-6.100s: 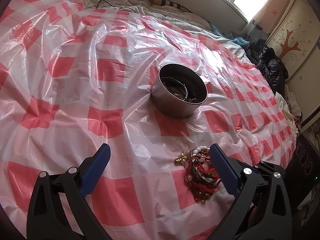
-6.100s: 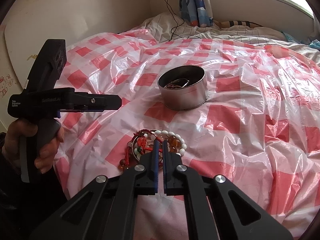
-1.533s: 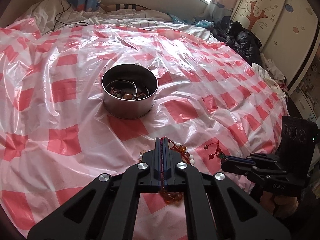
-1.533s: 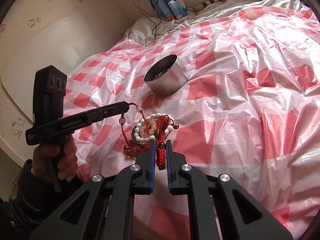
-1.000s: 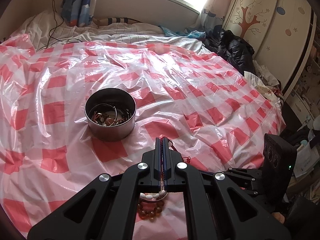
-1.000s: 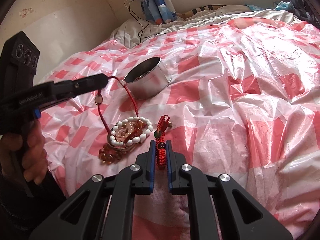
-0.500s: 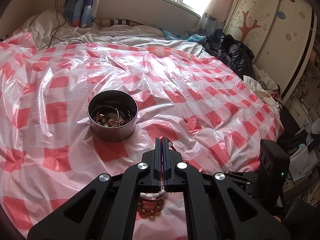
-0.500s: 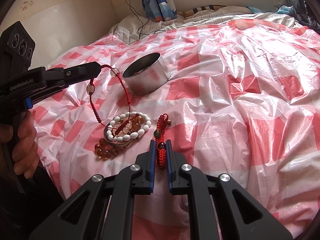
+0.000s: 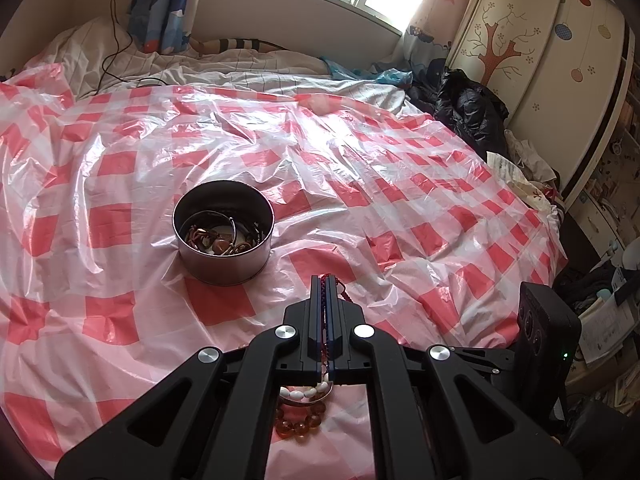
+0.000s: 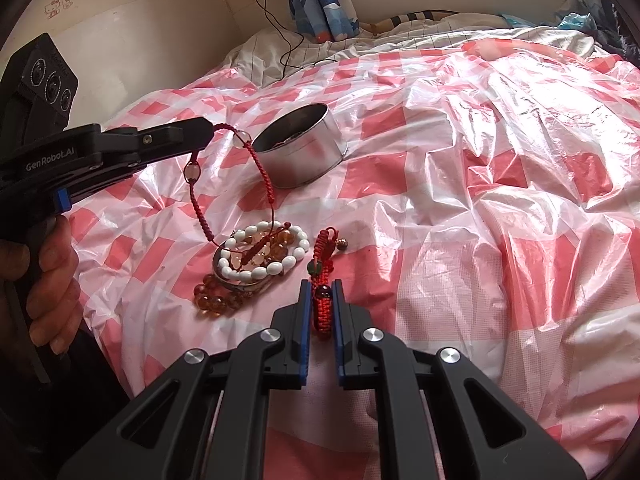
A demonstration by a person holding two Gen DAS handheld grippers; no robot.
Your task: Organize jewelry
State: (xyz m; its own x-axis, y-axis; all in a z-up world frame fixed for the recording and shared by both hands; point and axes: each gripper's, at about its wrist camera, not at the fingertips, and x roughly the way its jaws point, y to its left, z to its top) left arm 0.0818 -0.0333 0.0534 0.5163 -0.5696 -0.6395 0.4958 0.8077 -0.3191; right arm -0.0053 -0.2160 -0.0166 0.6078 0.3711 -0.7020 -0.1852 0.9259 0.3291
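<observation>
i have both grippers closed on cords at once; my left gripper [image 10: 208, 130] has its jaws pinched fully together on a red cord bracelet [image 10: 200, 204] with a couple of clear beads, and the loop hangs from the tips down into the pile, where its low end still seems threaded among the other pieces; my right gripper [image 10: 320, 292] has its jaws nearly together, clamped on a knotted red bracelet [image 10: 322, 276] with a dark bead and a green one, most of which lies on the checked plastic sheet [image 10: 480, 200] just ahead of the tips.

as for progress, i judge the job partly done; the round metal tin [image 9: 224, 236] already holds several pieces, a thin bangle and some brownish beads among them, though i cannot tell exactly how many; it sits on the sheet well beyond the pile.

what is left, as far as i can see: the two red cords i hold, the white bead bracelet [image 10: 264, 250] lying in a ring on a metal bangle, and the amber bead strand [image 10: 216, 298] touching its near edge; none of these is in the tin yet.

i reckon the red cord has to come free of the white beads first, since a straight lift may drag the whole cluster along; holding the knotted bracelet down with my right looks like the way to part them.
</observation>
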